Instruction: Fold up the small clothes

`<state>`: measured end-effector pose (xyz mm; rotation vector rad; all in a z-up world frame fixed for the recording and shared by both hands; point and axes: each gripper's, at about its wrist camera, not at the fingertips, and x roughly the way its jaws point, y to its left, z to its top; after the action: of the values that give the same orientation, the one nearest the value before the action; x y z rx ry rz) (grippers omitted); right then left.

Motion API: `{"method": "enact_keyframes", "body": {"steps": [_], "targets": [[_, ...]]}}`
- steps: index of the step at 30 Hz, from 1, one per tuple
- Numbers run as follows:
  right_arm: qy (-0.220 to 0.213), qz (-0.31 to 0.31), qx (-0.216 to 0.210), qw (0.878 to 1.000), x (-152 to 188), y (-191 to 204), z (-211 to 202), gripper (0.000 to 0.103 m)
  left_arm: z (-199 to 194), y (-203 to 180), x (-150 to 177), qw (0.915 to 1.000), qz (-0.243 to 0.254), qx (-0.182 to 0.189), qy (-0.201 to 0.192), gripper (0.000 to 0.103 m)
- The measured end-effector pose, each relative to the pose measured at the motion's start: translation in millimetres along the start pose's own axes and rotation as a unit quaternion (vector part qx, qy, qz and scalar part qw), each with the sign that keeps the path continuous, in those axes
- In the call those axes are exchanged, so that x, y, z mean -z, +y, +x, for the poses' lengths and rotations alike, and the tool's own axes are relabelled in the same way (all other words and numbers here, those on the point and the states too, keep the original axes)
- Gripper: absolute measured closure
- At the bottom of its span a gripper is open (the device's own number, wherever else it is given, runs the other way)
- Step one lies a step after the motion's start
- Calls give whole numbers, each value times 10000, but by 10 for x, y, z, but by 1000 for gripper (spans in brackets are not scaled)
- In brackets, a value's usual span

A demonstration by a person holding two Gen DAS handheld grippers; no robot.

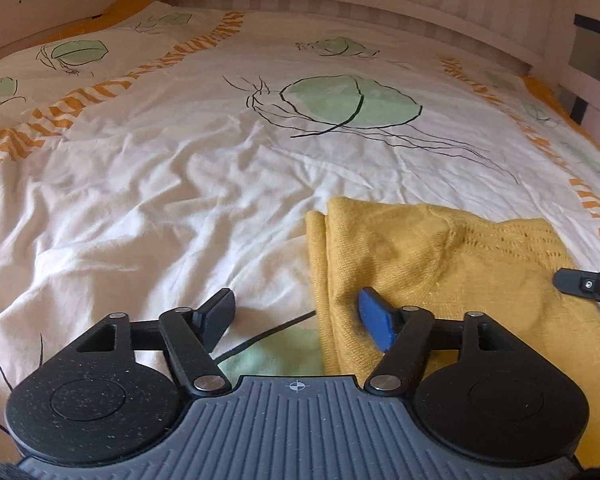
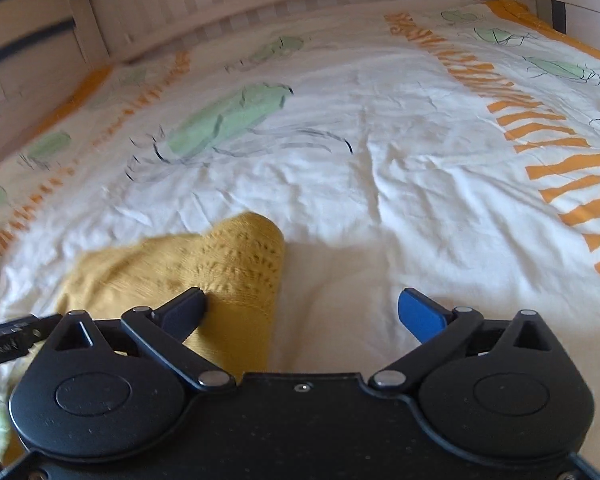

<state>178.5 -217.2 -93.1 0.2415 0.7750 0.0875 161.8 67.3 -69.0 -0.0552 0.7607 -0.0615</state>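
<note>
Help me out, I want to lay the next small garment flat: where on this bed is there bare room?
The white duvet is bare left of the yellow knit garment, up to the green jellyfish print. It is also bare right of the garment, toward the orange stripes. It is crowded near the garment, where the open left gripper and right gripper sit.

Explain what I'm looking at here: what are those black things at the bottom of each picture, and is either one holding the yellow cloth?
Each picture comes from a camera mounted on hand-held tongs, looking forward along their two fingers. One view shows the left tongs, the other the right tongs. Both stand open and hold nothing. On the white bed cover with green and orange print lies a mustard-yellow knitted garment, already folded over. The left tongs straddle its left edge; the right tongs straddle its right edge. The tip of the right tongs also shows at the left view's right margin.
</note>
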Motion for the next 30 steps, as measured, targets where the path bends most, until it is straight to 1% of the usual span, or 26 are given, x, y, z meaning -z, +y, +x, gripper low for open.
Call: {"method": "enact_keyframes", "body": {"steps": [2, 5, 8, 10, 12, 13, 14, 15, 16, 19, 23, 24, 28, 29, 30], "targets": [[-56, -90, 58, 9999, 37, 12, 24, 0, -8, 15, 6, 10000, 12, -11, 6, 26], [-78, -137, 74, 9998, 35, 33, -11, 1, -33, 26, -27, 10000, -2, 5, 82, 24], [-181, -73, -9, 9998, 8, 17, -122, 1, -132, 24, -75, 9999, 8, -35, 109, 24], [-303, -100, -3, 9995, -2, 28, -248, 1, -246, 7, -85, 9999, 30, -109, 35, 24], [-391, -140, -7, 9991, 9, 51, -382, 1, -383, -23, -69, 9998, 79, -164, -24, 18], [-448, -158, -46, 9989, 14, 67, -459, 1, -454, -39, -58, 9998, 98, -178, -44, 17], [-486, -175, -75, 9986, 26, 80, -527, 1, -524, -54, -42, 9997, 104, -194, -63, 13], [-504, -196, -64, 9985, 45, 98, -589, 0, -590, -68, -25, 9997, 110, -200, -70, 3], [-520, -231, -23, 9984, 61, 121, -650, 0, -660, -82, -3, 9997, 109, -220, -75, 0], [-555, -328, 67, 9979, 127, 170, -819, 0, -839, -118, 62, 9994, 108, -308, -133, 0], [-573, -250, -46, 9980, 237, 214, -1036, 0, -1012, -165, 144, 9994, 82, -328, -113, 0], [-550, -224, -48, 9982, 259, 223, -1079, 0, -1041, -178, 164, 9994, 97, -311, -63, 0], [-390, -253, -41, 9989, 354, 284, -1223, 0, -1149, -232, 260, 9999, 83, 0, 120, 0], [-317, -292, -29, 9991, 375, 307, -1247, 0, -1180, -253, 285, 9998, 110, 31, 135, 0], [-251, -331, -53, 9991, 405, 329, -1271, 0, -1205, -280, 301, 9998, 151, -16, 154, 1]]}}
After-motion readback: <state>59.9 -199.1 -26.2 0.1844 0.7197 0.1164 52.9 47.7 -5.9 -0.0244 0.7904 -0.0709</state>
